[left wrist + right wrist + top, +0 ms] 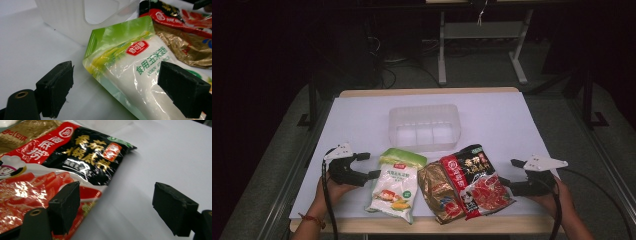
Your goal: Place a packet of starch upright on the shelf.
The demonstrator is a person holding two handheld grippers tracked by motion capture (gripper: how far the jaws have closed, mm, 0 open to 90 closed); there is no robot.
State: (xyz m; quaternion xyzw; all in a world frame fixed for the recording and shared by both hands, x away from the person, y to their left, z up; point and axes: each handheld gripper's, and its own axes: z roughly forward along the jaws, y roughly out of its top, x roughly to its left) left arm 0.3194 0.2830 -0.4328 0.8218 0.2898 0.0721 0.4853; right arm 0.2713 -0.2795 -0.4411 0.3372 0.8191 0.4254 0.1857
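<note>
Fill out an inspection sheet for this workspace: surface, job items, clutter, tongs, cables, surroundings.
Surface: white-covered table, wooden front edge showing.
Job's things: white-and-green starch pouch, gold packet and red-and-black soup base packet lie flat in a row near the front edge, the red one overlapping the gold one; clear plastic bin behind them, nothing seen inside.
Clutter: nothing seen.
Grippers: left tongs open beside the starch pouch; right tongs open at the red packet's edge; neither holds anything.
Cables: one black cable trails from each gripper toward the person.
Surroundings: dark room, grey floor, white desk frame behind.
</note>
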